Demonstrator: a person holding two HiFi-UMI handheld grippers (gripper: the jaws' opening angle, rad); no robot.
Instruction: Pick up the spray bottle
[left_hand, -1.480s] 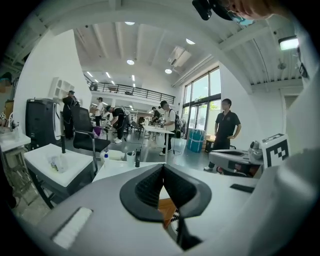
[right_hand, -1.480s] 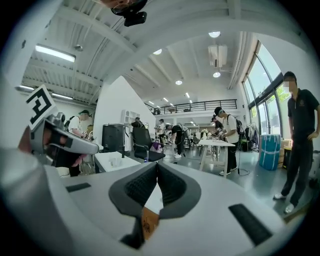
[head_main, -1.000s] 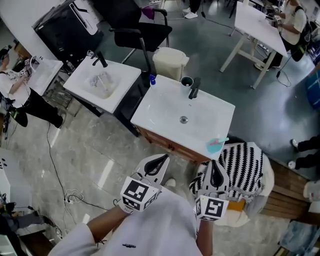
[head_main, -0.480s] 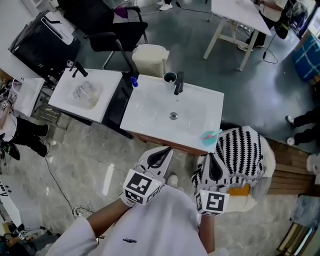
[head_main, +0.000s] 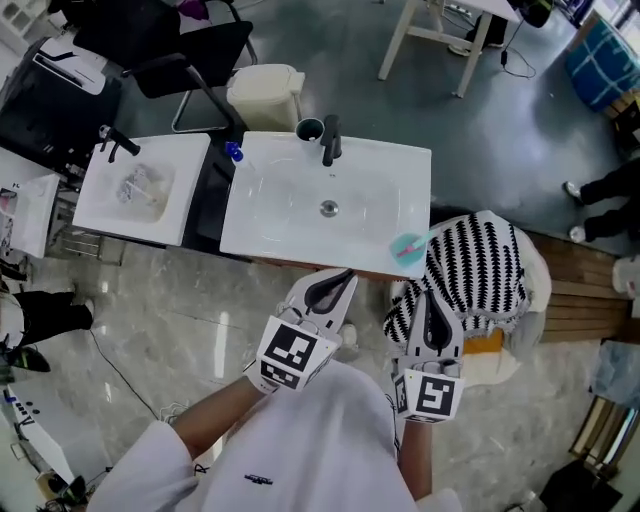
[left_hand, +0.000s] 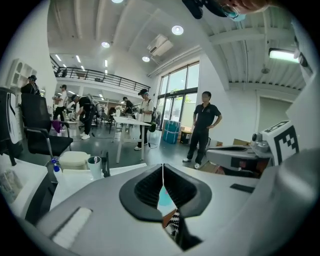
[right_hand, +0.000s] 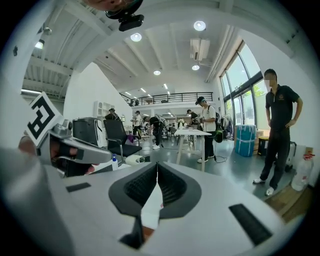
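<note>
Closest in, both my grippers hang in front of my chest with nothing in them. The left gripper (head_main: 340, 280) has its jaws pressed together, and its own view shows only a thin seam between the pads. The right gripper (head_main: 430, 300) is clenched the same way (no object caught in either one). Just beyond their tips runs the near edge of the white sink (head_main: 290, 215), with a small teal thing (head_main: 405, 247) lying at its near right corner beside a black-and-white striped cloth (head_main: 480, 280).

Further on, past the drain, the dark faucet (head_main: 330, 140) stands at the back rim with a cup (head_main: 310, 128) just beside it. At the far left corner of that sink stands the small bottle with a blue top (head_main: 233, 152). I take it for the spray bottle, though it is too small here to be sure. It is upright, untouched and well apart from both grippers.

So, as I judge it, nothing of the task is done yet. I must reach across the basin, open one pair of jaws, close them around the bottle and lift.
</note>
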